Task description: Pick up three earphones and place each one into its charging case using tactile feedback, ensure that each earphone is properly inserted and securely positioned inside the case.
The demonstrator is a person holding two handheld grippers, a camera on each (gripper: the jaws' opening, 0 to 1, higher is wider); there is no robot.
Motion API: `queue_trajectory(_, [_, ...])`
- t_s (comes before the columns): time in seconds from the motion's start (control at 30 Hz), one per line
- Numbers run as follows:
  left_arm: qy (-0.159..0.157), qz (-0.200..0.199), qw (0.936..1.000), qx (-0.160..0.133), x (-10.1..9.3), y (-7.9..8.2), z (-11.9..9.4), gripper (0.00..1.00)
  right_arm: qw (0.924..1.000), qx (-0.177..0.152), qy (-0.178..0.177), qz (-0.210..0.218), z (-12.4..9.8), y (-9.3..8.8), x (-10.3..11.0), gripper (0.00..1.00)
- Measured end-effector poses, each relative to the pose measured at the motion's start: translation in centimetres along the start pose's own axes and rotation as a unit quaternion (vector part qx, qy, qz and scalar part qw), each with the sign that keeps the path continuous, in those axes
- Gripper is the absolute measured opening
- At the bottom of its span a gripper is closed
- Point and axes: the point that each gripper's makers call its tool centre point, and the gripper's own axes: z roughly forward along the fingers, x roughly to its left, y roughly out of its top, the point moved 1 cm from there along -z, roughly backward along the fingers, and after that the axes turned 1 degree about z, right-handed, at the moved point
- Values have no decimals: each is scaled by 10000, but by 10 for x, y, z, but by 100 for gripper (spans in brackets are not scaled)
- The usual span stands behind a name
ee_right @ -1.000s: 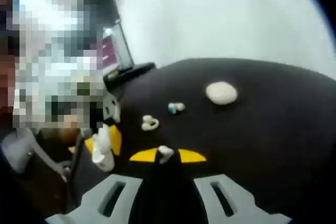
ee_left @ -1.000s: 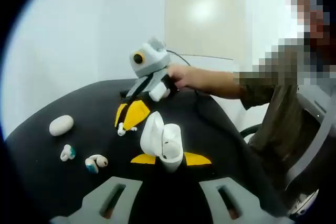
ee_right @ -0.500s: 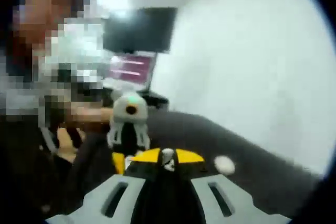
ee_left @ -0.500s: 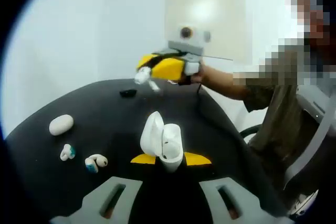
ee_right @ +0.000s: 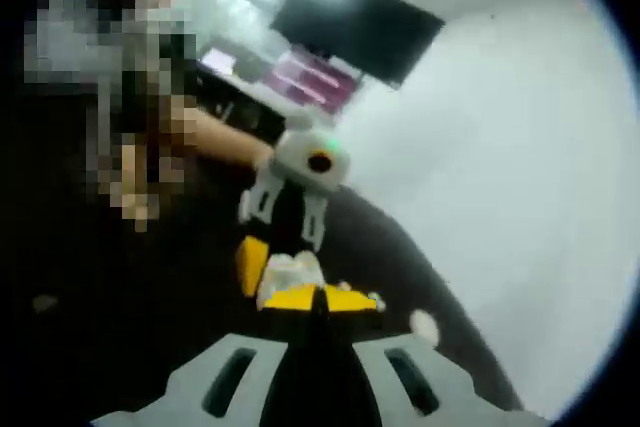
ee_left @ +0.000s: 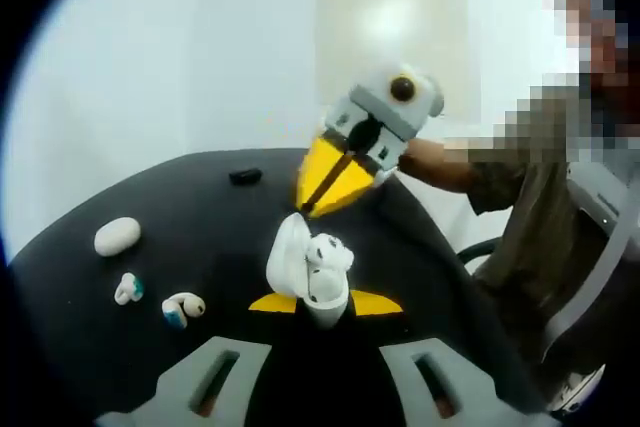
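Note:
My left gripper (ee_left: 325,304) is shut on an open white charging case (ee_left: 300,265), held upright above the black table (ee_left: 200,217). My right gripper (ee_left: 303,211) reaches down from the upper right, its yellow jaws closed to a point at the case's mouth. A white earphone (ee_left: 329,250) sits at the case's opening, just under those tips. In the right gripper view my right gripper (ee_right: 318,297) is shut just in front of the case (ee_right: 291,269), which the left gripper (ee_right: 268,265) holds. Two more earphones (ee_left: 128,290) (ee_left: 183,309) lie on the table to the left.
A closed white case (ee_left: 117,237) (ee_right: 424,325) lies on the table's left side, with a small black object (ee_left: 245,176) farther back. A person's arm (ee_left: 440,162) reaches in from the right. A dark monitor (ee_right: 355,27) stands behind.
My right gripper has swung down from the air with the earphone and now points into the open case. The left gripper and case have held still.

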Motion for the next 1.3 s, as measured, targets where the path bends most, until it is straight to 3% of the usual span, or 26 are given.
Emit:
queue_trajectory(0.13, [12,-5,10000,10,0,0,0,14,9973,-343,74,652,-3,6,2,7])
queue_trajectory(0.3, [13,8,10000,17,3,1,0,14,9858,-733,622,1377,-1,28,19,18])
queue_trajectory(0.37, [18,33,10000,20,3,1,1,14,9863,-706,659,1341,5,32,20,18])
queue_trajectory(0.47, [32,97,9999,15,3,1,1,14,9916,-526,782,883,11,30,19,18])
queue_trajectory(0.6, [30,115,9999,12,3,1,1,14,9863,-723,1396,506,15,41,22,18])
queue_trajectory(0.67, [28,130,9999,10,3,1,1,14,9847,-578,1614,316,19,41,23,18])
queue_trajectory(0.83, [23,140,9999,10,2,1,0,14,9740,-12,2245,313,28,31,29,19])
queue_trajectory(1.0, [11,135,9999,12,3,2,0,14,9745,34,2228,279,29,30,27,18])
queue_trajectory(1.3, [2,140,9999,18,2,1,0,14,9745,362,2209,-183,16,16,37,18])
